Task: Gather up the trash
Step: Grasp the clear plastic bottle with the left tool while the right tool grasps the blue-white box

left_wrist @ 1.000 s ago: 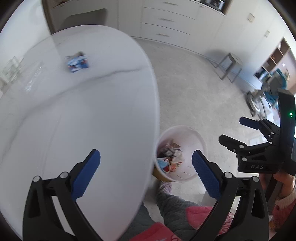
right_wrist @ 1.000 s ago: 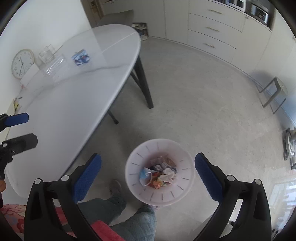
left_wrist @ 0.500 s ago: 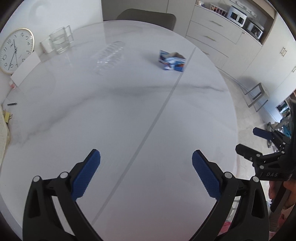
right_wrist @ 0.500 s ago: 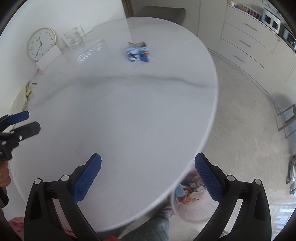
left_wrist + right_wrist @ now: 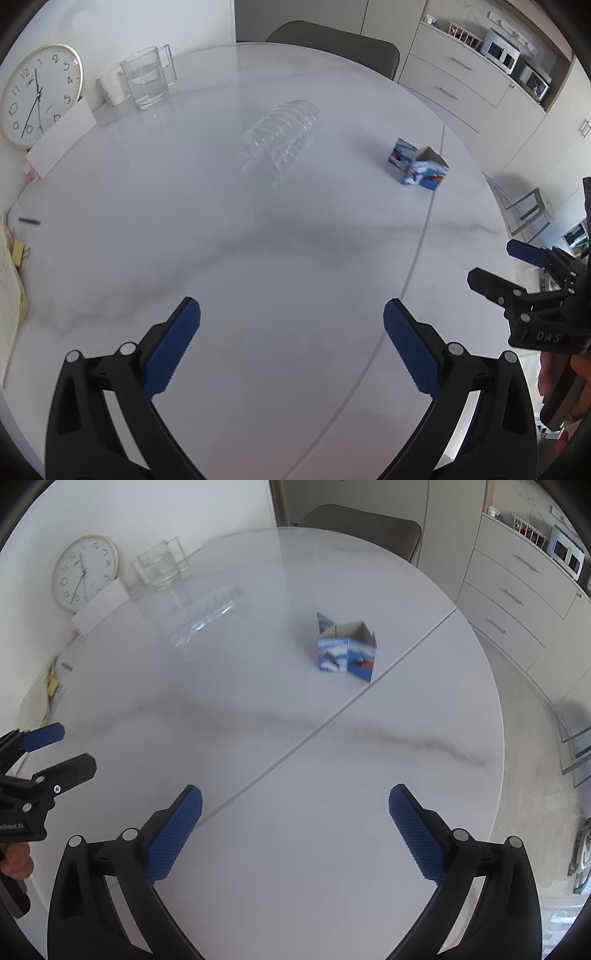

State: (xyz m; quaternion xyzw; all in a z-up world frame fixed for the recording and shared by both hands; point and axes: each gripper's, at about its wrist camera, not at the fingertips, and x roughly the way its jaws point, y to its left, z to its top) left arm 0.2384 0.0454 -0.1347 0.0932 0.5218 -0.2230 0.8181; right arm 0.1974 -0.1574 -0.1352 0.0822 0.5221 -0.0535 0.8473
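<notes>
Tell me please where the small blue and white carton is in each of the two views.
Left wrist view: the blue and white carton lies upper right, right of the clear plastic bottle.
Right wrist view: the carton sits just above centre, open top visible.
Shared landmark: the table seam, close to the carton's right.

White marble table (image 5: 295, 258), cream drawers (image 5: 517, 590) behind.
</notes>
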